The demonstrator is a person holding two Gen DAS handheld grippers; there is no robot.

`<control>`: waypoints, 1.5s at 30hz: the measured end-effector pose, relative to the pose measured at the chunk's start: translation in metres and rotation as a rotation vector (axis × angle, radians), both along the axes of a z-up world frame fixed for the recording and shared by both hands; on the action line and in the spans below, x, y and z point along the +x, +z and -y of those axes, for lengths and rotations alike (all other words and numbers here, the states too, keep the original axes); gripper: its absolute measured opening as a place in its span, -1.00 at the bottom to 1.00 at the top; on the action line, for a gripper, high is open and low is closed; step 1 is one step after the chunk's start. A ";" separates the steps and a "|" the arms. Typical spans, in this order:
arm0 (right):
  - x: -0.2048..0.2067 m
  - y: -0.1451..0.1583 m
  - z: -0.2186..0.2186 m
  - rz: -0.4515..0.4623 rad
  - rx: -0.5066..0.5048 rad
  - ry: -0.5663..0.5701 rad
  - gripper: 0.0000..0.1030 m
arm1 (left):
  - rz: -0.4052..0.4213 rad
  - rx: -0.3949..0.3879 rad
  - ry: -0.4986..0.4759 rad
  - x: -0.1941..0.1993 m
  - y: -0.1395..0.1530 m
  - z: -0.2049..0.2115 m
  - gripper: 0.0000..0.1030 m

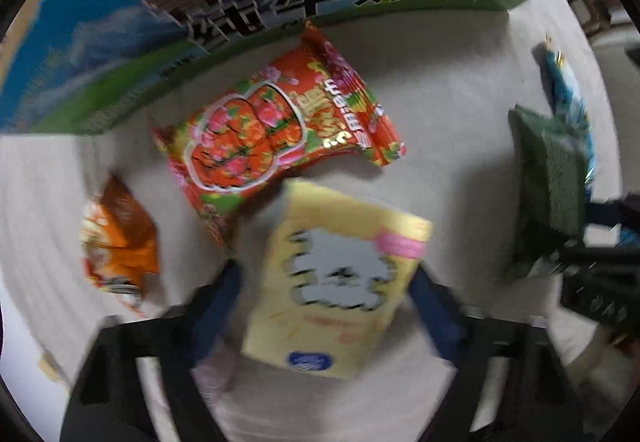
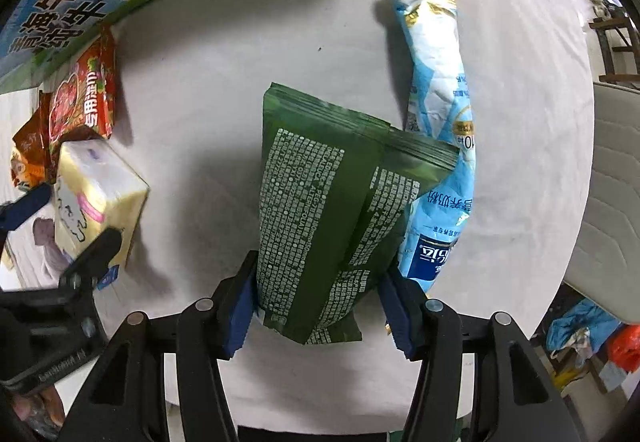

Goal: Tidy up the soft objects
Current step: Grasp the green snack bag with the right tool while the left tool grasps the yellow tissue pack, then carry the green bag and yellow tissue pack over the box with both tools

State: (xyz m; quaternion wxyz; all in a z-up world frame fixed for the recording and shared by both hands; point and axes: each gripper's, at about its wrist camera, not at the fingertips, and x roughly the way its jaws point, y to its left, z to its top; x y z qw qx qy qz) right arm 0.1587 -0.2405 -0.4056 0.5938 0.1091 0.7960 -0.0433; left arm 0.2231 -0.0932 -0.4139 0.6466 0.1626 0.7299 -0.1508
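Left gripper (image 1: 324, 306): fingers closed on the yellow tissue pack (image 1: 340, 282), held low between the blue pads, above the white table (image 1: 460, 82)
Right gripper (image 2: 320, 306): fingers closed on the green pouch (image 2: 320, 202), gripped at its lower end; the pouch stands up from the pads, its top fold leaning right
Handling: both look light and soft; the tissue pack should squash, so a grip across its middle seems safest; the pouch is thin, probably slippery film, best held at the full lower part
Beyond the pouch: a long blue sachet (image 2: 440, 122) lies on the table, partly behind it
Farther left: a red packet (image 1: 280, 130) and an orange packet (image 1: 120, 242), both flat on the table; behind them a milk carton box (image 1: 240, 2)
Hard to see: the left view is blurred; the pouch's front is hidden; the box is cut off
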 end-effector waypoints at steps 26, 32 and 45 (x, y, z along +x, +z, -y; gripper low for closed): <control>-0.103 0.004 0.011 0.069 0.003 -0.140 -0.20 | 0.023 -0.015 0.361 -0.066 -0.011 -0.001 0.17; -0.123 0.038 0.009 0.141 0.007 -0.084 -0.25 | 0.112 -0.034 0.342 -0.082 0.019 -0.003 0.17; -0.104 0.200 0.052 0.407 0.112 -0.023 -0.27 | 0.335 -0.211 0.308 -0.051 0.193 0.009 0.17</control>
